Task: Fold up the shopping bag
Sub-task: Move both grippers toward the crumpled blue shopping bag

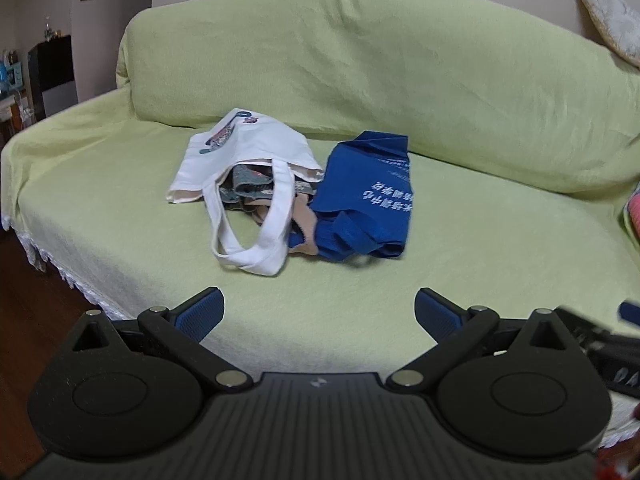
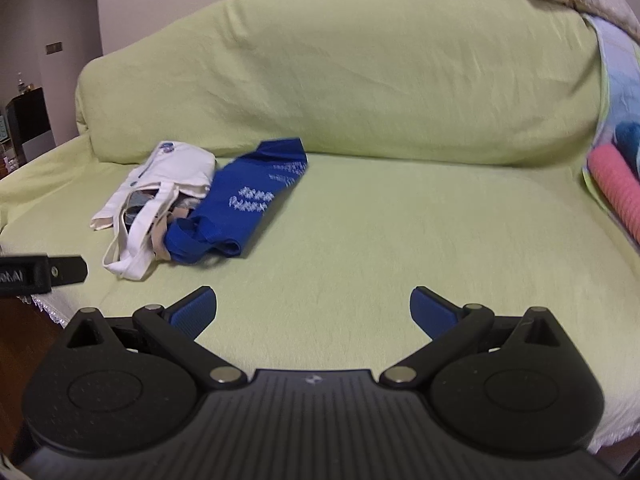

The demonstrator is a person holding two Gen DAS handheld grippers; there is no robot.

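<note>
Lying side by side mid-seat on the pale green cloth-covered sofa (image 1: 120, 208), two bags sit touching. On the left, the white canvas tote bag with a printed front (image 1: 244, 156) gapes toward the cameras, stuffed with grey and tan fabric items, both its white loop handles (image 1: 256, 232) spilling forward. Right of it, the blue non-woven shopping bag with white lettering (image 1: 376, 196) lies as a long, narrow, loosely flattened strip with its straps bunched at the near end; this could be partly folded or merely collapsed. The left gripper (image 1: 319, 312) and the right gripper (image 2: 313, 310) hover short of the bags, fingers spread wide, both empty. Count: two bags, two grippers.
</note>
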